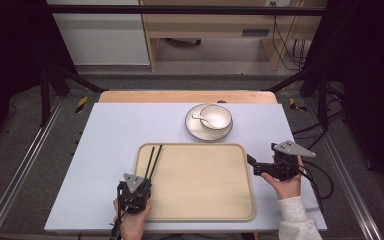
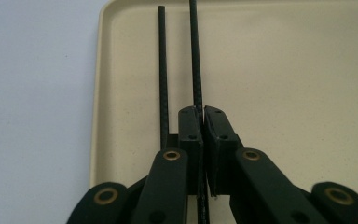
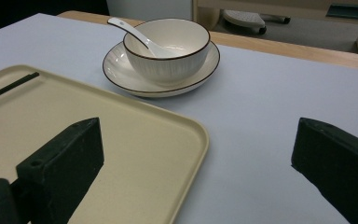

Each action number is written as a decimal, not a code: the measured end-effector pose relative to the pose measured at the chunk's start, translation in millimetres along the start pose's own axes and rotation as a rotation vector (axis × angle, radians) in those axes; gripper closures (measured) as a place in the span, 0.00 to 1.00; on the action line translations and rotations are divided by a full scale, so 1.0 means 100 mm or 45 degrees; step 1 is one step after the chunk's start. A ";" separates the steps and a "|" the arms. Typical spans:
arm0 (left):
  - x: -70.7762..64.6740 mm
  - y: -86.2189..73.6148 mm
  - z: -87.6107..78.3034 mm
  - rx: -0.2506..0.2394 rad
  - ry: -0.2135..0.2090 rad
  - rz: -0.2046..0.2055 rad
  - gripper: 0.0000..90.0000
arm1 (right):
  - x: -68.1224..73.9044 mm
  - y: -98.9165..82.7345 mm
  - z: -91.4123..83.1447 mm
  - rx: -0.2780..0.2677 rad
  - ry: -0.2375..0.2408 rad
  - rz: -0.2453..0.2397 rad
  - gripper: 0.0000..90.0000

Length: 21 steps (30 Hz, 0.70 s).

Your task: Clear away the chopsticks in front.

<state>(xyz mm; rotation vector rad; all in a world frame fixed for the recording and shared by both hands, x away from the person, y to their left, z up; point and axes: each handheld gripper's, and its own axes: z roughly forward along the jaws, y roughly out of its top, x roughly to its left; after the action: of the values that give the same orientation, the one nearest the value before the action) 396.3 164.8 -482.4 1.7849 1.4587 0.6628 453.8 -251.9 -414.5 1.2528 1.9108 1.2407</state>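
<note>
I work at a pale blue table (image 1: 110,135) on a wooden top, dark floor around it, a light wood cabinet (image 1: 220,25) behind. A beige tray (image 1: 205,200) lies near me; past its far edge sits a white bowl (image 1: 216,116) with a spoon (image 1: 200,117) on a plate (image 1: 195,131). My left gripper (image 2: 203,116) is closed on one of two black chopsticks (image 2: 196,56) at the tray's left side; the other lies just beside it. My right gripper (image 3: 196,163) is spread wide above the tray's right edge, holding nothing. Most of the tray is bare. The held chopstick's far end is cut off in the left gripper view.
</note>
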 end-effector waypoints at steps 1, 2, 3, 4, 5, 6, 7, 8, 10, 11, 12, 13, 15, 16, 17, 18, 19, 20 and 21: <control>-0.01 0.00 0.01 0.007 0.001 0.004 0.95 | 0.00 0.00 0.00 0.000 0.000 0.000 0.03; -0.01 0.00 0.01 0.011 0.001 0.008 0.95 | 0.00 0.00 0.00 0.000 -0.001 -0.002 0.03; -0.02 0.00 0.02 0.021 0.006 0.012 0.95 | 0.00 0.00 0.00 -0.001 0.001 -0.001 0.03; -0.02 0.00 0.02 0.021 0.006 0.012 0.95 | 0.00 0.00 0.00 0.000 0.000 0.000 0.03; -0.02 0.00 0.02 0.029 0.008 0.017 0.95 | 0.00 0.00 0.00 0.000 0.000 0.000 0.03; -0.02 0.01 0.02 0.038 0.008 0.020 0.95 | 0.00 0.00 0.00 0.000 0.001 0.000 0.03; -0.02 0.01 0.02 0.043 0.007 0.027 0.95 | 0.00 0.00 0.00 0.002 0.002 -0.001 0.03; -0.02 0.01 0.03 0.039 0.002 0.020 0.95 | 0.00 0.00 0.00 0.002 0.004 0.001 0.03; -0.02 0.02 0.03 0.047 -0.003 0.025 0.95 | 0.00 0.00 0.00 0.003 0.004 0.001 0.03; -0.02 0.03 0.03 0.055 -0.011 0.033 0.94 | 0.00 0.00 0.00 0.003 0.005 -0.001 0.03; -0.02 0.03 0.03 0.049 -0.017 0.027 0.94 | 0.00 0.00 0.00 0.003 0.005 -0.001 0.03; -0.02 0.04 0.03 0.046 -0.024 0.030 0.93 | 0.00 0.00 0.00 0.004 0.005 -0.001 0.03; -0.02 0.05 0.02 0.040 -0.044 0.030 0.91 | 0.00 0.00 0.00 0.003 0.004 0.000 0.03; -0.01 0.06 0.01 0.035 -0.046 0.034 0.89 | 0.00 0.00 0.00 0.003 0.002 -0.002 0.03; 0.00 0.07 -0.01 0.017 -0.053 0.033 0.88 | 0.00 0.00 0.00 0.003 0.002 -0.001 0.03; 0.01 0.09 -0.02 0.003 -0.067 0.029 0.87 | 0.00 0.00 0.00 0.002 0.003 0.000 0.03; 0.03 0.11 -0.04 -0.013 -0.082 0.031 0.86 | 0.00 0.00 0.00 0.002 0.003 -0.003 0.03; 0.05 0.13 -0.05 -0.029 -0.094 0.045 0.84 | 0.00 0.00 -0.01 0.002 0.002 -0.004 0.03; 0.07 0.16 -0.06 -0.048 -0.107 0.046 0.82 | 0.00 0.00 -0.01 0.001 0.001 -0.004 0.03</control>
<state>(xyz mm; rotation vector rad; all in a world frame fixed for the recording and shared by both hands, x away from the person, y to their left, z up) 402.5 171.2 -466.3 1.7925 1.3529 0.6219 453.4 -252.4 -414.3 1.2493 1.9136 1.2394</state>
